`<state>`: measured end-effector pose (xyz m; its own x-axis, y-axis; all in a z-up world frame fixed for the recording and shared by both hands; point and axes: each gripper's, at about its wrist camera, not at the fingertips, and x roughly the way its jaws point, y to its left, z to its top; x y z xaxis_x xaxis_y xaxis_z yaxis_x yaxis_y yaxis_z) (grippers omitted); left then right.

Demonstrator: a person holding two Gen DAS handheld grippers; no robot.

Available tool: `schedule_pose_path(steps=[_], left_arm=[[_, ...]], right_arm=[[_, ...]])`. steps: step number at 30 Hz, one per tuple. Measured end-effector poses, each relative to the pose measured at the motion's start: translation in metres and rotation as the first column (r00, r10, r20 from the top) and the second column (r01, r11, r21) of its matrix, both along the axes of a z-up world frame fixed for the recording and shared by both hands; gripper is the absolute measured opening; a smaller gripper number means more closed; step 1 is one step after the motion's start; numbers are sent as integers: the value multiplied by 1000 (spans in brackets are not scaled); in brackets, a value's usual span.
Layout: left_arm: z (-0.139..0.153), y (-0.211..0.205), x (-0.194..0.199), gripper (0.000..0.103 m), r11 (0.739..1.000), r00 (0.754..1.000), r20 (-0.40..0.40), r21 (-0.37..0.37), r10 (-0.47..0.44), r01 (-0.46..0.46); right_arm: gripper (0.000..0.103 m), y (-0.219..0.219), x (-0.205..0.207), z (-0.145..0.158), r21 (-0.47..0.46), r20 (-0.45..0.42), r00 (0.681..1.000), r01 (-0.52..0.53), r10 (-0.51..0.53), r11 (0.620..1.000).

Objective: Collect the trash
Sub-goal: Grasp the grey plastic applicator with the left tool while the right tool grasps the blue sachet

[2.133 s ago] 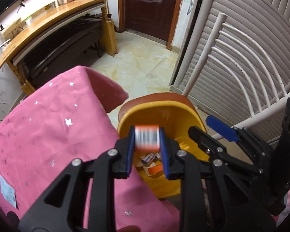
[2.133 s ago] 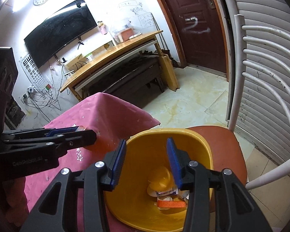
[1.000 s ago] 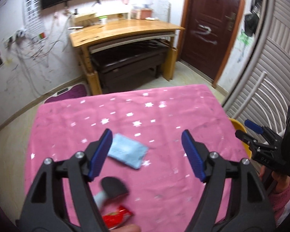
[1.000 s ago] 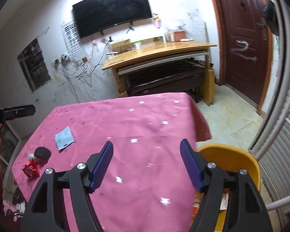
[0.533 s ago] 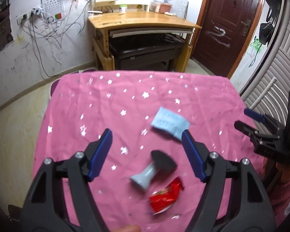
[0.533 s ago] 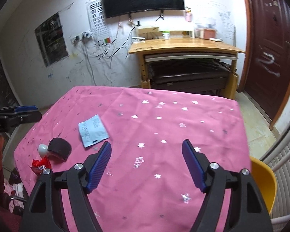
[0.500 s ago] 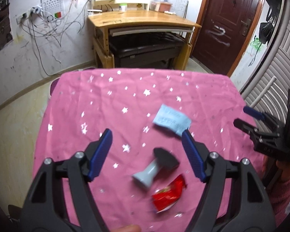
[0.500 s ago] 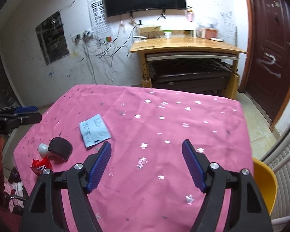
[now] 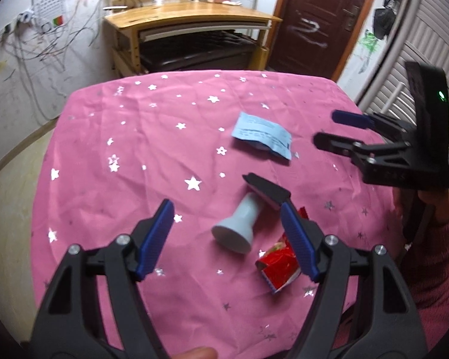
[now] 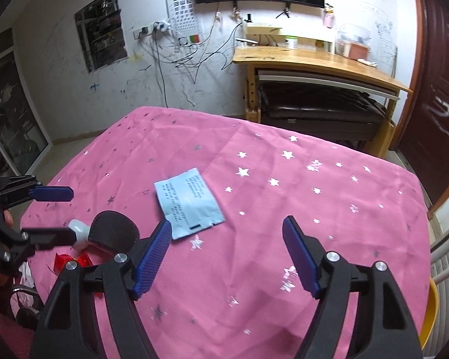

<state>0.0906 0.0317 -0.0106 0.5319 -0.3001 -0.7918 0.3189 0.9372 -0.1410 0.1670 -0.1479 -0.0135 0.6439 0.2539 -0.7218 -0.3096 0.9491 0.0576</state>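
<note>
1. While both tools hang above the table with the pink star-printed cloth (image 9: 119, 155), the left black gripper with blue finger pads (image 9: 227, 227) has its jaws spread wide and nothing is pinched between them.
2. In the left wrist view, the pale blue bottle with a wide black cap (image 9: 248, 206) lies on its side on the cloth, inside the gap of the left gripper but not touched by its pads.
3. Just right of the bottle's base lies the crumpled red foil wrapper (image 9: 277, 264); part of it is hidden behind the right pad of this gripper.
4. Farther from the camera, the flat light blue paper sachet (image 9: 262, 134) lies alone on the cloth, near the bottle but apart from it.
5. The right black gripper with blue finger pads (image 10: 227, 245) is also spread and empty; in its own view the sachet (image 10: 191, 202) lies ahead, just beside its left pad.
6. At the far right edge of that view, a rim of the yellow plastic bin (image 10: 431, 314) shows beside the table.
</note>
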Motion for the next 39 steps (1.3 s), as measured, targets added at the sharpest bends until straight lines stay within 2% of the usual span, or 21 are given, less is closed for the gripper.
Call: schedule_pose_path(steps=[6,10,11,12,17,24,28,30,31,39], left_arm=[[-9,-7,0,69,998,998,13,0,-67,67],[-18,-12,3,64,995,995,5,7,-96,96],[-20,-12,4,59,995,995,3,5,-97,97],[-23,-12,6,50,995,995,0,2,-99,99],[-29,-11,9,38,996,996,3,7,-93,93],[-31,-6,8,31,996,996,10,8,-86,86],[-28,1,6,31,998,998,17,7,-65,65],[-27,6,6,31,999,999,19,3,-48,48],[-26,7,6,31,999,999,20,2,-42,42],[-22,20,5,31,1000,1000,31,13,0,-1]], right_arm=[[71,21,14,-7,-24,-19,999,-33,32,999],[71,32,24,-13,-38,-35,998,-52,51,998],[71,35,27,-14,-41,-41,998,-57,56,997],[71,38,29,-16,-45,-44,997,-60,58,997],[71,46,38,-22,-59,-60,996,-74,71,995],[71,52,47,-30,-83,-72,995,-71,65,994],[71,55,49,-33,-102,-82,994,-79,71,992],[60,59,48,-33,-116,-74,994,-90,81,989],[49,59,47,-33,-116,-71,994,-91,83,989],[46,58,41,-26,-115,-33,997,-78,74,990]])
